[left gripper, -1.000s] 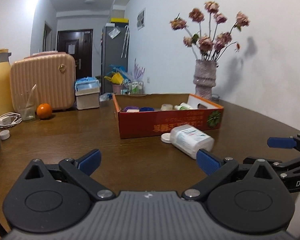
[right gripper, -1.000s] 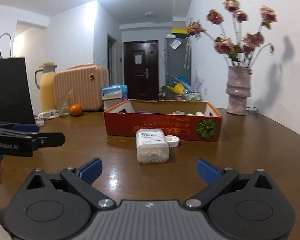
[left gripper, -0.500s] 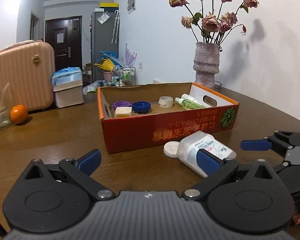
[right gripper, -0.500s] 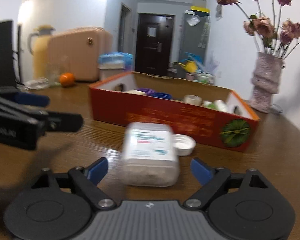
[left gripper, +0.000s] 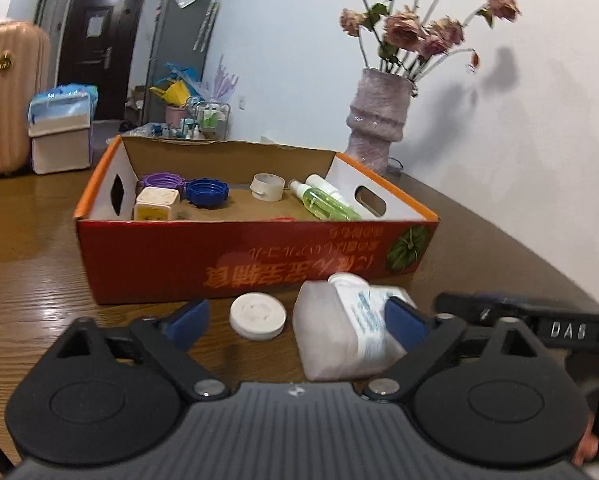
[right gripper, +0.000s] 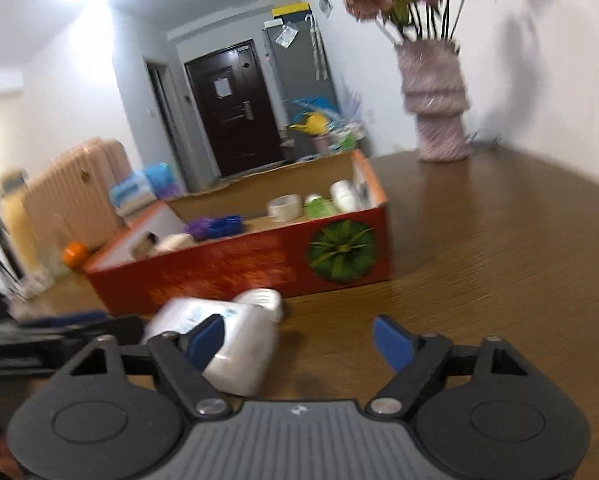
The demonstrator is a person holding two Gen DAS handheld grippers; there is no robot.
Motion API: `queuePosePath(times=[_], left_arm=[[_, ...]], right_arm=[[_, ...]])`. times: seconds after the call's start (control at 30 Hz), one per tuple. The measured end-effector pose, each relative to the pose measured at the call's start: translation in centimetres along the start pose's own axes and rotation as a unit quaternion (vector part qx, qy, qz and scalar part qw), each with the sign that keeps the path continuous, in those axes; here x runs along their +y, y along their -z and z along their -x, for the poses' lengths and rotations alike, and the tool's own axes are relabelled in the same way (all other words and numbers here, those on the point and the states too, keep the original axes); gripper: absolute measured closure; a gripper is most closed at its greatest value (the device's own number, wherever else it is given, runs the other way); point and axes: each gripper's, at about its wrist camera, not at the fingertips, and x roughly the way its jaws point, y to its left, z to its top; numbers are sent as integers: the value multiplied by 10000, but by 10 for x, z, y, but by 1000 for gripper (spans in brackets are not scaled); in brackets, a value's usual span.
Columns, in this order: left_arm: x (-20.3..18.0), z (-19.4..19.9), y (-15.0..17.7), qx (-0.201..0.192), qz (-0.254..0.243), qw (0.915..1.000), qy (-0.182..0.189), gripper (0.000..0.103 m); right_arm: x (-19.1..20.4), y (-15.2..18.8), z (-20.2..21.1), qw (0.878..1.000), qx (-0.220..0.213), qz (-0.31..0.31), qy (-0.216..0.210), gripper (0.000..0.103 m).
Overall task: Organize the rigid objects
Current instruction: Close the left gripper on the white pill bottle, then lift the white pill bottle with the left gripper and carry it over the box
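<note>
A white pill bottle (left gripper: 339,328) lies on its side on the wooden table in front of a red cardboard box (left gripper: 235,256). Its white cap (left gripper: 258,316) lies loose beside it. My left gripper (left gripper: 297,322) is open, with the cap and the bottle's left part between its fingers. My right gripper (right gripper: 305,342) is open; the bottle (right gripper: 235,344) sits at its left finger, mostly outside the gap. The box holds a purple lid (left gripper: 161,181), a blue lid (left gripper: 207,192), a tape roll (left gripper: 267,187), a green bottle (left gripper: 323,204) and a small square jar (left gripper: 155,204).
A vase of dried flowers (left gripper: 379,128) stands behind the box at the right. A pink suitcase (left gripper: 3,100) and a tissue box (left gripper: 59,136) stand at the far left. An orange (right gripper: 75,254) lies on the table left of the box. The right gripper's arm (left gripper: 539,320) shows beside the bottle.
Both grippers have moved forward to the bottle and cap. The right gripper has swung right, so the bottle now lies at its left finger. The right view is blurred by motion.
</note>
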Motion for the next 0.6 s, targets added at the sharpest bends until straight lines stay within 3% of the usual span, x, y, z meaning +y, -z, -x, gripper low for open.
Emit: queuePosePath(times=[0.07, 0.1, 0.17, 0.23, 0.3, 0.6], left_arm=[[1, -12, -2, 136, 230, 9996, 61, 50], [3, -16, -1, 180, 399, 9988, 226, 53], [6, -20, -1, 247, 691, 9960, 505, 68], [3, -15, 1, 258, 769, 9953, 524, 68], [-5, -7, 6, 191, 664, 9969, 388, 68], [-28, 80, 48, 17, 963, 9952, 154, 69]], right_arm=[[-3, -2, -10, 9983, 276, -376, -361, 48], [-6, -1, -16, 9961, 396, -558, -556, 54], [-12, 2, -23, 9895, 442, -934, -1006, 65], [-15, 5, -27, 9825, 532, -1253, -1271, 73], [-10, 5, -21, 9846, 527, -1124, -1234, 79], [17, 35, 38, 9856, 629, -891, -1292, 82]])
